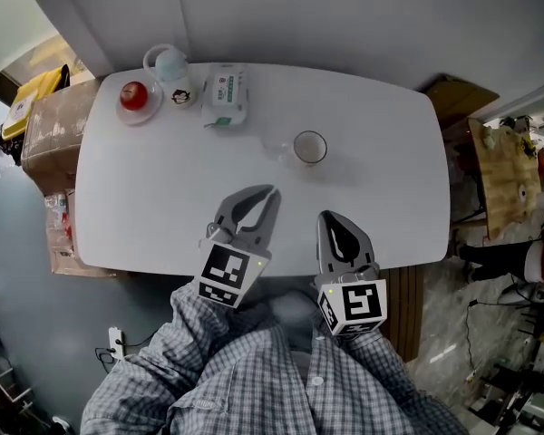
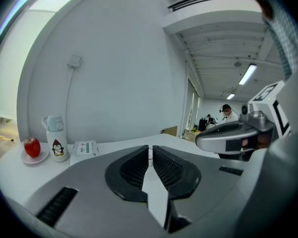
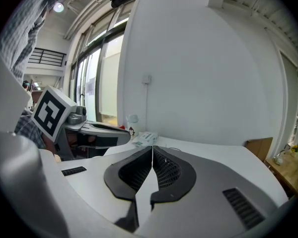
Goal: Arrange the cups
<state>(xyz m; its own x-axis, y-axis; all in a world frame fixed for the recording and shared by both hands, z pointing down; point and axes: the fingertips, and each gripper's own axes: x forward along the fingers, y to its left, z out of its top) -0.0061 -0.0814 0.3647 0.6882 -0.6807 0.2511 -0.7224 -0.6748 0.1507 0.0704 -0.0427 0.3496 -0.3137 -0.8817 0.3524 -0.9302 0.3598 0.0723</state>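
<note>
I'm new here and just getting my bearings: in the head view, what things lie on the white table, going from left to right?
red apple on a small plate → white penguin bottle → pack of wipes → glass cup, standing apart from the rest, nearer the table's middle.

From the head view the cup [image 1: 310, 147] is small, and what is in it cannot be told. Something clear [image 1: 276, 149] just left of it is too faint to name. The words on the pack [image 1: 225, 93] are too small to read. The sleeves [image 1: 208, 361] hide part of the near edge of the tabletop [image 1: 163, 216], and the picture's bottom edge cuts them off. In the left gripper view the cup cannot be made out past the jaws. In the right gripper view the bottle [image 3: 132, 119] is tiny, its lower part behind the left gripper [image 3: 128, 134].
</note>
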